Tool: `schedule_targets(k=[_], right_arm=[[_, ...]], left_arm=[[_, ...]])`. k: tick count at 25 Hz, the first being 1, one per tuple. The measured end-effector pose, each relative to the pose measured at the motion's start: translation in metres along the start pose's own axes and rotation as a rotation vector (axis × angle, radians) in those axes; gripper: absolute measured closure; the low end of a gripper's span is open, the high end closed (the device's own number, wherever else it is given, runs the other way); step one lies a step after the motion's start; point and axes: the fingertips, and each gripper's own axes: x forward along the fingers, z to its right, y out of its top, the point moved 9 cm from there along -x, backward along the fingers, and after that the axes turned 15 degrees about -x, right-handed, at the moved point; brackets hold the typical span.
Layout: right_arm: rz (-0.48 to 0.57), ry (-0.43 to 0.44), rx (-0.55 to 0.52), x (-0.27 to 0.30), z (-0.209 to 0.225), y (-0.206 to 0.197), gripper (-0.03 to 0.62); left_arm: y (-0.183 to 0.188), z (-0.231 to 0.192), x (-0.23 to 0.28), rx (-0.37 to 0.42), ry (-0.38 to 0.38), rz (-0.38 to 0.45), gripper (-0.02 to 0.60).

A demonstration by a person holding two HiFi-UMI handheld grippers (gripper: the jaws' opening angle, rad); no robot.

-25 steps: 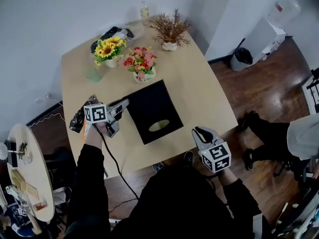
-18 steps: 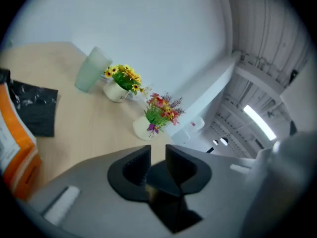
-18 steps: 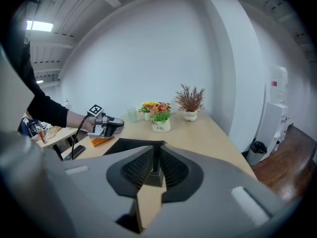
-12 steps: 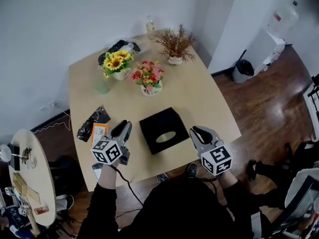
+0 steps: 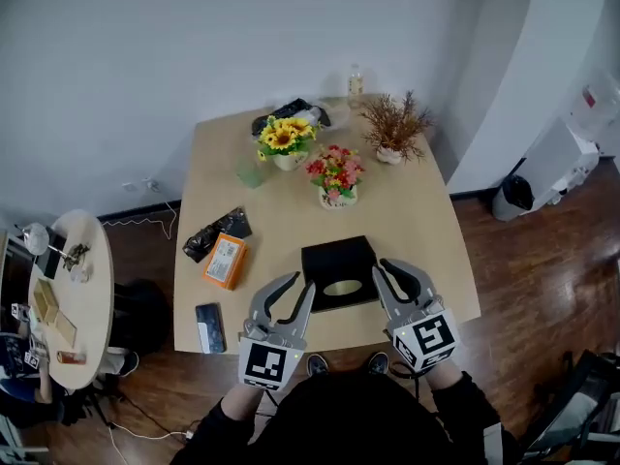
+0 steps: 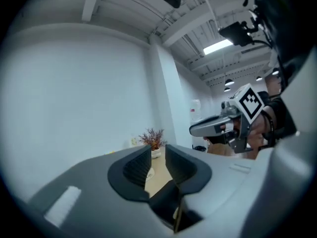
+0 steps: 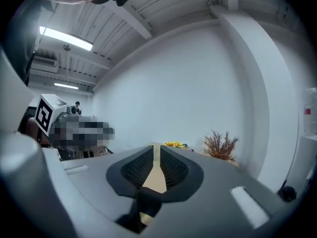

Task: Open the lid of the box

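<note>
Sitting shut near the tabletop (image 5: 426,231) front edge: black box (image 5: 338,272), lid (image 5: 325,260) on (oval slot (image 5: 341,287) on top). Left gripper (image 5: 296,285) flanks the box's left side, jaws just been opening, narrow gap, nothing between. Right gripper (image 5: 380,270) flanks its right side, narrow gap, empty. Pink flowers (image 5: 336,174) behind the box; orange packet (image 5: 225,261) to its left.

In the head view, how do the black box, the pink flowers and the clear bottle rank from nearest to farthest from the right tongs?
From the right tongs:
1. black box, just to their left.
2. pink flowers, mid-table.
3. bottle, at the far edge.
</note>
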Motion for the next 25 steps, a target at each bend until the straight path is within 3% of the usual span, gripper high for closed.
schedule_targets(k=[3, 6, 13, 18, 25], right_arm=[[0.108, -0.076, -0.139, -0.014, -0.004, 0.011, 0.582], [0.179, -0.081, -0.128, -0.028, -0.008, 0.009, 0.583], [0.203, -0.002, -0.100, -0.038, -0.004, -0.007, 0.585], [0.175, 0.027, -0.158, -0.039, -0.008, -0.013, 0.568], [0.107, 0.047, -0.149, -0.042, -0.012, -0.020, 0.568]], left_arm=[[-0.015, 0.012, -0.002, -0.130, 0.028, -0.027, 0.511], [-0.031, 0.022, -0.007, -0.245, 0.063, -0.030, 0.511], [-0.034, 0.046, -0.015, -0.185, 0.098, 0.043, 0.512], [-0.043, 0.062, -0.012, -0.169, 0.057, -0.046, 0.513], [-0.049, 0.062, -0.012, -0.178, 0.049, -0.068, 0.514]])
